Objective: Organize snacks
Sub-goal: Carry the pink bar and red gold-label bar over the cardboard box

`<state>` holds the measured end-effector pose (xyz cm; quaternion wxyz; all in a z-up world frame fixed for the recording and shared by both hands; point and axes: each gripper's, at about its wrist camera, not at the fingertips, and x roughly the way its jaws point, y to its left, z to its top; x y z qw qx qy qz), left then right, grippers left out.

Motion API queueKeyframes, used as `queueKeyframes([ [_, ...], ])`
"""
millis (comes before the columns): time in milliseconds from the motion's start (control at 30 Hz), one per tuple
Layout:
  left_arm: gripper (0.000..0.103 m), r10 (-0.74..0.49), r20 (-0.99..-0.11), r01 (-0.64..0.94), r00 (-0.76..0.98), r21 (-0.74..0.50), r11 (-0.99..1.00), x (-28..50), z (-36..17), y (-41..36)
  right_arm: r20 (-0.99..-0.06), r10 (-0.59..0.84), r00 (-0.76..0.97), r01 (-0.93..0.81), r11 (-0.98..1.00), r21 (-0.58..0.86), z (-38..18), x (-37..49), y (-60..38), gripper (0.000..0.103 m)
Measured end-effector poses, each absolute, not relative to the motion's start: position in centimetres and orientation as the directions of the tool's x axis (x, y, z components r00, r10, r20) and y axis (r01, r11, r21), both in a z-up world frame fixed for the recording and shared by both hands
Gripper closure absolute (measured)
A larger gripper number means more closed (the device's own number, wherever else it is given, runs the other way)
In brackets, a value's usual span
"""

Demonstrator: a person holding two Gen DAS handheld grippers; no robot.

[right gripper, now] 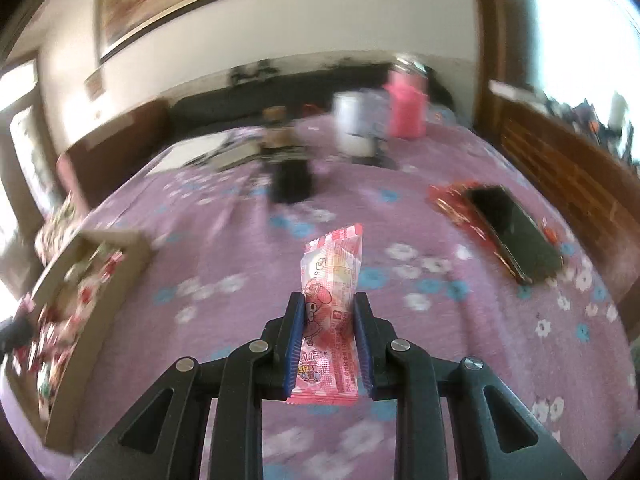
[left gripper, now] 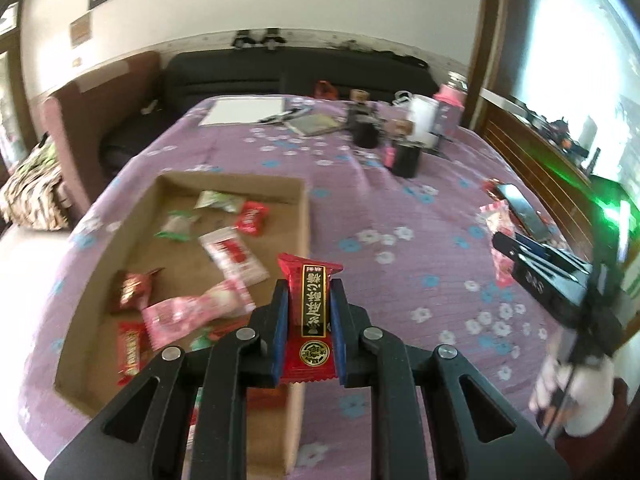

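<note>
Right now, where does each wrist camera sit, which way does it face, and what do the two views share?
Left wrist: behind the left tool, shut on a red snack packet, looking down at the cardboard box; the right tool and a hand show at right.
Right wrist: behind the right tool, shut on a pink snack packet, facing across the purple bedspread; no body shows.
Shared: box, phone, bedspread.

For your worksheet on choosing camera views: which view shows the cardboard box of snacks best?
The left wrist view: the cardboard box lies close and sharp, its snacks easy to tell apart. The right wrist view shows only a blurred part of it at the left edge.
</note>
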<state>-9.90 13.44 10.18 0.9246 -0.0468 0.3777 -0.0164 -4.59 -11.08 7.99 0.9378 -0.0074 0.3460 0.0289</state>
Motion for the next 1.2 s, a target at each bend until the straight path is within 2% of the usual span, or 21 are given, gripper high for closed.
queueKeyframes([
  [267,0.087,0.01,-0.678,-0.113,0.735,-0.108,0.988,-11.7,10.1,17.5,-0.623,0.04,0.781,-0.213,0.955,-0.205,9.5,-8.3,0.8,0.078],
  [700,0.087,0.096,-0.662,-0.228,0.744,-0.116,0.967,-12.4,9.5,22.6,-0.619,0.022,0.785,-0.248,0.927,-0.281,10.0,-9.0,10.2,0.078],
  [1200,0.087,0.089,-0.69,-0.276,0.718,-0.165,0.947,-11.3,7.6,26.1,-0.641,0.019,0.767,-0.273,0.914,-0.3,9.1,-7.3,13.1,0.078],
])
